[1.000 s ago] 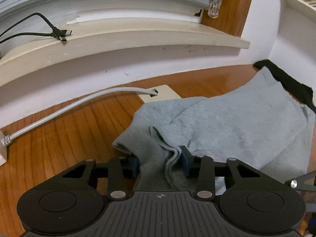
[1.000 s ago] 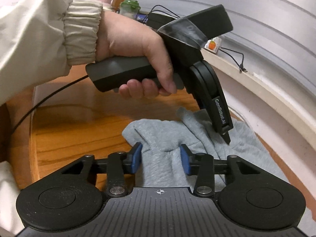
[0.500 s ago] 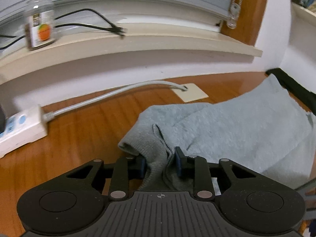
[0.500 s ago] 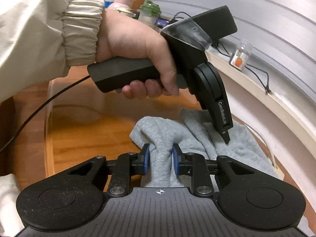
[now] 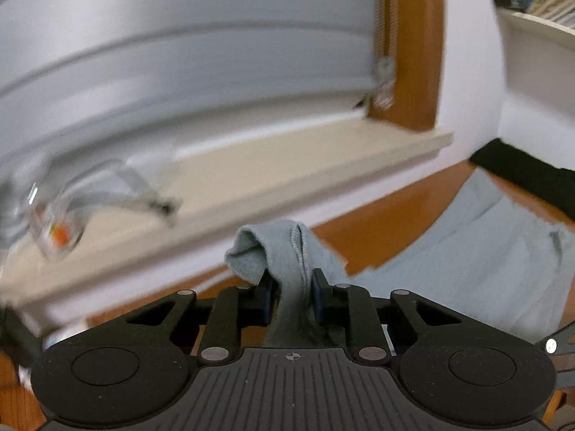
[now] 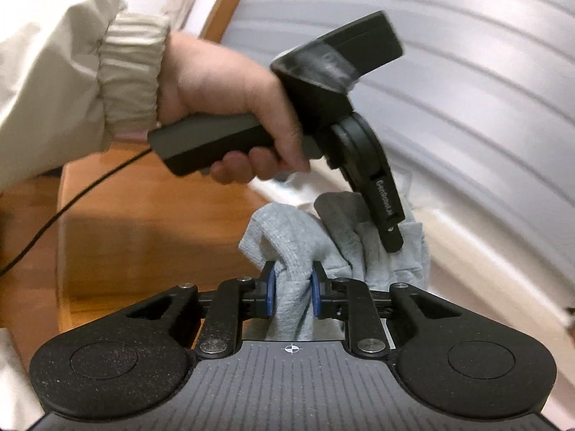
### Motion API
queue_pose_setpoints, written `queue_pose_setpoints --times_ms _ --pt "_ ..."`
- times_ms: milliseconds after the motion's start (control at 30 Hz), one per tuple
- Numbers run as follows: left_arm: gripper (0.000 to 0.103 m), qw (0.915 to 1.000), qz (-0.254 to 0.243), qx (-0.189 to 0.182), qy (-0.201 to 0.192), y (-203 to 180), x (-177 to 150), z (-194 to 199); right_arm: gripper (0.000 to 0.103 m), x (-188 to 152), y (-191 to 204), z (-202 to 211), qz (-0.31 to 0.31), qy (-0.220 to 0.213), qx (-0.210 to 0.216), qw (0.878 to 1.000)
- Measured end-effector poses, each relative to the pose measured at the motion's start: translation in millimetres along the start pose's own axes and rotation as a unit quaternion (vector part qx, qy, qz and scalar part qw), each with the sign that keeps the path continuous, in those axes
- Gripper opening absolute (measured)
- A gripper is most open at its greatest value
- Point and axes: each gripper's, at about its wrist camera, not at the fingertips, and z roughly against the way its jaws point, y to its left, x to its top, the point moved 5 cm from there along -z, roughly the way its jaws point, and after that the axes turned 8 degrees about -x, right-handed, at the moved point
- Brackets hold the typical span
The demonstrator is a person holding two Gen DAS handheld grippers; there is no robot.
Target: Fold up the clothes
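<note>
Soft, light grey sweatshirt (image 5: 485, 251): left tongs (image 5: 291, 296) and right tongs (image 6: 291, 294), just closing, each pinch bunched hem at 12 o'clock; it will sag.

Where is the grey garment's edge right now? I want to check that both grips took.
The grey garment has its edge bunched between both grippers: pinched in the left gripper in front of the window sill, and in the right gripper beside it.

We see soft grey knit garment (image 5: 485, 251) pinched in matt black plastic left gripper (image 5: 290, 296); glossy varnished wood table (image 5: 388, 215) beyond; right gripper (image 6: 291, 294) pads blue rubber.
</note>
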Motion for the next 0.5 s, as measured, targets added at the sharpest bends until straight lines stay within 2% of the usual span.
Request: queue_pose_setpoints --times_ms 133,233,367,500 --pt "0.022 0.9988 -0.046 -0.012 -0.014 -49.9 46.2 -18.0 0.02 -5.2 -43.2 29.9 -0.032 -0.012 -0.035 0.999" --pt "0.021 0.9955 -0.085 -0.036 -0.021 -102.6 81.2 -47.7 0.02 -18.3 -77.5 54.7 -0.057 -0.013 -0.072 0.996" --pt "0.021 0.988 -0.131 -0.077 -0.029 -178.4 120.6 -96.5 0.021 -48.6 -127.2 95.1 -0.08 -0.001 -0.132 0.988" --pt "0.022 0.9816 -0.155 -0.109 -0.024 -246.5 144.7 -156.3 0.021 -94.1 -177.1 137.5 -0.11 0.018 -0.2 0.974"
